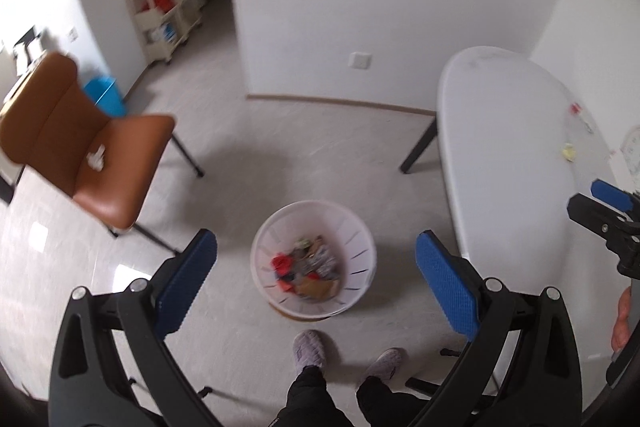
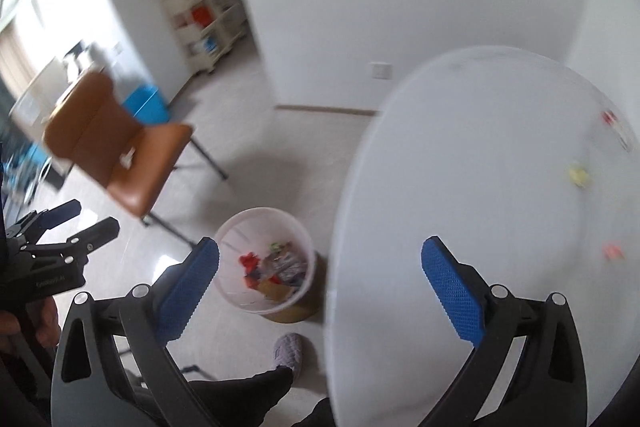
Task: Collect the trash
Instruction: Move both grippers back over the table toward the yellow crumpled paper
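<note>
Looking down on pale tile floor (image 1: 224,195) — white counter (image 1: 500,131) right, scraps on it. White bin (image 1: 316,259) holds mixed trash (image 1: 308,267). Left gripper (image 1: 316,279) and right gripper (image 2: 320,283) fingers spread, empty.

bin (image 1: 314,259) btwn chair (image 1: 86,143) left & table (image 1: 516,155) right, trash (image 1: 310,269) in bin

Both claws (image 1: 316,281) (image 2: 320,279) apparently wide apart, empty.
</note>
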`<state>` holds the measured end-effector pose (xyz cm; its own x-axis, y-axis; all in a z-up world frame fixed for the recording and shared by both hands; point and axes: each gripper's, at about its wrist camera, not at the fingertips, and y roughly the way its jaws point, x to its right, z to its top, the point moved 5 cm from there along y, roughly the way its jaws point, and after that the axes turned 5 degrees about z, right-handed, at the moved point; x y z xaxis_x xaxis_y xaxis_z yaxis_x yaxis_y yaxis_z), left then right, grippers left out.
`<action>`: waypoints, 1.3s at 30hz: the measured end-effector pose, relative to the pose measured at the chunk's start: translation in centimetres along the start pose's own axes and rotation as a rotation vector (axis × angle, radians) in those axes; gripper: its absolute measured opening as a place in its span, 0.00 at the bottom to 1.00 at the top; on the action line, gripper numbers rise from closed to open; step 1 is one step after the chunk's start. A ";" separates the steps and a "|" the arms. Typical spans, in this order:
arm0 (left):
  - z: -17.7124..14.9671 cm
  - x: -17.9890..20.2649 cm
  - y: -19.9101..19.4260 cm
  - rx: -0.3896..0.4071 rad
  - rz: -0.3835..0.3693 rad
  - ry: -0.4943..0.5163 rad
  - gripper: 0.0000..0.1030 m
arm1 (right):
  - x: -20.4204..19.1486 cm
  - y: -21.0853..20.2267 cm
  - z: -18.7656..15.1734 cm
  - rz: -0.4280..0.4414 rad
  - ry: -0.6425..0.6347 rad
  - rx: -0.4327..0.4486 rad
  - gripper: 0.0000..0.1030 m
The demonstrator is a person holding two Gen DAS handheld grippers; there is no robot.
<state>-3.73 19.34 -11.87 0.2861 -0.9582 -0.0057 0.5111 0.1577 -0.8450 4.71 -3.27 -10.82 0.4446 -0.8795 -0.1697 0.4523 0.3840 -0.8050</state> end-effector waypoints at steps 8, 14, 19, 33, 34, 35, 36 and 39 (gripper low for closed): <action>1.0 8.0 -1.8 0.048 -0.092 0.142 0.92 | 7.3 -4.5 -3.9 -0.104 0.164 0.058 0.98; 1.0 12.1 -2.4 0.054 -0.132 0.229 0.92 | 9.6 -6.3 -5.8 -0.142 0.233 0.091 0.98; 0.9 15.2 -2.5 0.045 -0.160 0.291 0.92 | 11.8 -7.5 -7.3 -0.172 0.289 0.107 0.98; 1.8 33.0 -0.1 0.001 -0.336 0.507 0.92 | 23.3 -10.9 -13.0 -0.284 0.531 0.110 0.98; 2.1 35.1 0.3 0.008 -0.353 0.526 0.92 | 24.5 -11.0 -13.5 -0.290 0.555 0.110 0.98; 2.5 36.8 0.6 0.013 -0.362 0.542 0.92 | 25.6 -11.1 -13.9 -0.296 0.578 0.111 0.98; 3.0 38.5 1.1 0.017 -0.364 0.557 0.92 | 26.4 -11.2 -14.1 -0.301 0.592 0.111 0.98; 4.4 44.3 2.9 0.030 -0.390 0.600 0.92 | 29.3 -11.3 -14.8 -0.334 0.637 0.111 0.98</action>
<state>14.02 -21.55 -12.22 -0.4131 -0.9107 -0.0065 0.5096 -0.2252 -0.8304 1.24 -37.55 -15.10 -0.2521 -0.9347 -0.2505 0.5760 0.0630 -0.8150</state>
